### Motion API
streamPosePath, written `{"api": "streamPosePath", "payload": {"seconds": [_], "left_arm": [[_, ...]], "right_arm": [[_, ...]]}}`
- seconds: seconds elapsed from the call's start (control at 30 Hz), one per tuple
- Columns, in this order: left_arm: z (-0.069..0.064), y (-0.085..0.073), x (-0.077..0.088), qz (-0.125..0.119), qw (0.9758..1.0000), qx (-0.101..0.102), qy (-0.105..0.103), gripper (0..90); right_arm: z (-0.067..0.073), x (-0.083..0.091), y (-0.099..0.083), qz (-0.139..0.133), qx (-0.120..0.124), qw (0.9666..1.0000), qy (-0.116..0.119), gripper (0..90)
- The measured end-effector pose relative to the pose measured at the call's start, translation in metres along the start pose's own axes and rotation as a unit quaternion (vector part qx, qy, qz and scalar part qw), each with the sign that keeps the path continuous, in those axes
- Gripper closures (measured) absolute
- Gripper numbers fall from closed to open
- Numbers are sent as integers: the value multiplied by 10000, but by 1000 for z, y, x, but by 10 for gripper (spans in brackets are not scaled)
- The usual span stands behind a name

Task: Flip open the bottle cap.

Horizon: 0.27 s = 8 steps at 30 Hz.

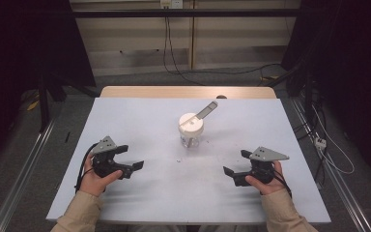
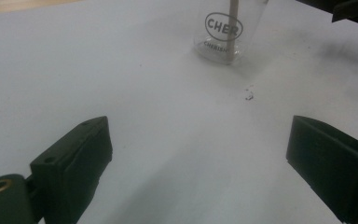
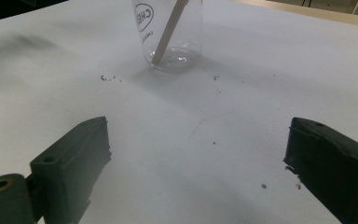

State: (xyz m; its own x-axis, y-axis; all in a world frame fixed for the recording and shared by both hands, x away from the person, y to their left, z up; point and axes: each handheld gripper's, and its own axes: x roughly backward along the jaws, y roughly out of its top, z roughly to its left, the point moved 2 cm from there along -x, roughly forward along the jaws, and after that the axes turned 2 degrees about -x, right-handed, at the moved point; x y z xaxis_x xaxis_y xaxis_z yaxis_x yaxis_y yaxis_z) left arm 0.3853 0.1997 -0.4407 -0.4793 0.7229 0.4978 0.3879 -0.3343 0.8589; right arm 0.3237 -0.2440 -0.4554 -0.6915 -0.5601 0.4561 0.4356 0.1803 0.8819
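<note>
A clear plastic cup (image 1: pixel 192 130) with a white lid stands upright near the middle of the white table (image 1: pixel 140 121), and a flat stick (image 1: pixel 206 110) leans out of it to the far right. My left gripper (image 1: pixel 133 157) hovers low at the cup's near left, open and holding nothing. My right gripper (image 1: pixel 235 162) sits at the near right, open too. In the left gripper view the cup (image 2: pixel 221 35), printed with letters, stands ahead of the spread jaws (image 2: pixel 198 154). The right gripper view has the cup (image 3: pixel 172 32) and stick (image 3: pixel 168 35) beyond its own empty jaws (image 3: pixel 198 154).
Tiny dark specks (image 1: pixel 179 159) lie on the sheet just in front of the cup. A wooden table edge (image 1: pixel 188 92) runs along the far side. Cables (image 1: pixel 328 154) trail over the floor to the right, and metal rails flank the table.
</note>
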Motion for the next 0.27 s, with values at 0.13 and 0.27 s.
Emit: {"api": "streamPosePath", "payload": {"seconds": [0.13, 0.27], "left_arm": [[3, -6, 6, 21, 10000, 36, 77, 64], [5, -7, 8, 23, 9999, 28, 141, 63]], "right_arm": [[0, 4, -3, 18, 27, 10000, -28, 63], [-1, 5, -4, 28, 5, 10000, -24, 63]]}}
